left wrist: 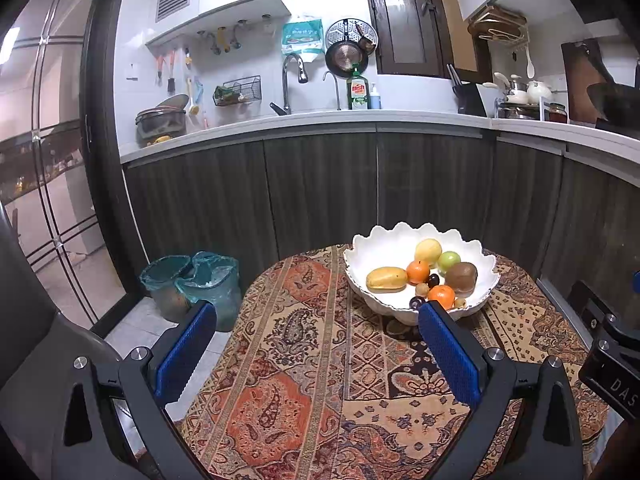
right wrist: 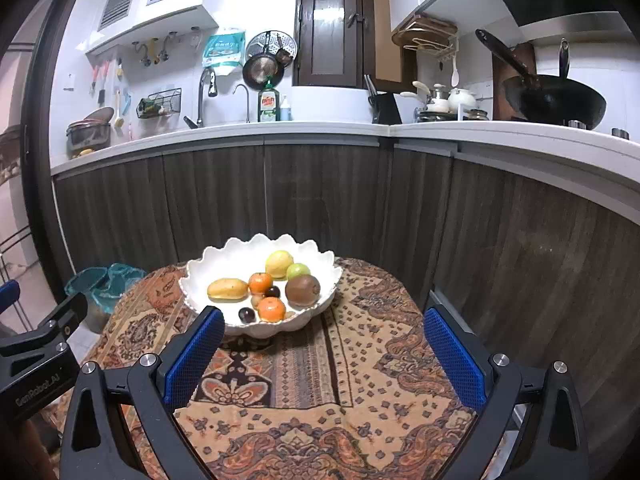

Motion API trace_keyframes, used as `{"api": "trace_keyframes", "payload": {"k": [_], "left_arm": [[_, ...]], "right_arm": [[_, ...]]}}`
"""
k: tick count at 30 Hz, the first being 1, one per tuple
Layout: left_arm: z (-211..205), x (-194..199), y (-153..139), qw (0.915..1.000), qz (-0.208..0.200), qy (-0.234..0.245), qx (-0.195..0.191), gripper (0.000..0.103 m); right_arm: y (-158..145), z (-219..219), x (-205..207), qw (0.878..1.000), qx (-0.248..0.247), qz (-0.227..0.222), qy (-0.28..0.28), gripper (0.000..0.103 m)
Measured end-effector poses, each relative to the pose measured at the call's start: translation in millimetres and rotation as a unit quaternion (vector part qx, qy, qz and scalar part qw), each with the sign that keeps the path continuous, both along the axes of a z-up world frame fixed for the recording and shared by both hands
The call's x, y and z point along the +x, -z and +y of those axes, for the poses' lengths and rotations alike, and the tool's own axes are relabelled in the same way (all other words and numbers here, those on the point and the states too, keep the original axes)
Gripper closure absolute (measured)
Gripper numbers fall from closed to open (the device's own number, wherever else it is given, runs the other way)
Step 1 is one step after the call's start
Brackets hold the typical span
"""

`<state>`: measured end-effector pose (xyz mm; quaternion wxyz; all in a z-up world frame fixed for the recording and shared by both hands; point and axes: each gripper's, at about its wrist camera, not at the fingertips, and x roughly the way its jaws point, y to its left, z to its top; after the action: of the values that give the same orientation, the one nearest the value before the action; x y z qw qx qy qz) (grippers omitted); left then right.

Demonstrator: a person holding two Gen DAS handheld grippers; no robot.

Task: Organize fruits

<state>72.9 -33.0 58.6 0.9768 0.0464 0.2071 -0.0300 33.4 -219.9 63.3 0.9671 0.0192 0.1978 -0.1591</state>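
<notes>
A white scalloped bowl [left wrist: 384, 240] stands on the far side of a patterned tablecloth [left wrist: 304, 360]; it also shows in the right wrist view [right wrist: 316, 268]. In it lie a yellow mango [right wrist: 227, 289], two oranges [right wrist: 271, 309], a kiwi [right wrist: 302, 289], a lemon [right wrist: 279, 264], a green fruit [right wrist: 298, 270] and dark plums [right wrist: 247, 314]. My left gripper [left wrist: 318, 312] is open and empty, short of the bowl, which lies ahead to its right. My right gripper [right wrist: 324, 320] is open and empty, with the bowl ahead to its left.
Dark kitchen cabinets [right wrist: 320, 200] and a white counter [right wrist: 280, 128] stand behind the table. Two bins with green bags [left wrist: 192, 284] sit on the floor at the left. The other gripper's body shows at each frame edge [right wrist: 36, 364].
</notes>
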Motion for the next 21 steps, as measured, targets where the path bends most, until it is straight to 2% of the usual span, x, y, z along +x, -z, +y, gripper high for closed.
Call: {"api": "trace_keyframes", "payload": {"k": [21], "left_arm": [[-1.2,-1.7,-2.0,1.0,0.0,0.002,0.001,0.0]], "right_arm": [[-2.9,-1.0,-1.2,1.0,0.001,-0.004,0.001,0.002]]}}
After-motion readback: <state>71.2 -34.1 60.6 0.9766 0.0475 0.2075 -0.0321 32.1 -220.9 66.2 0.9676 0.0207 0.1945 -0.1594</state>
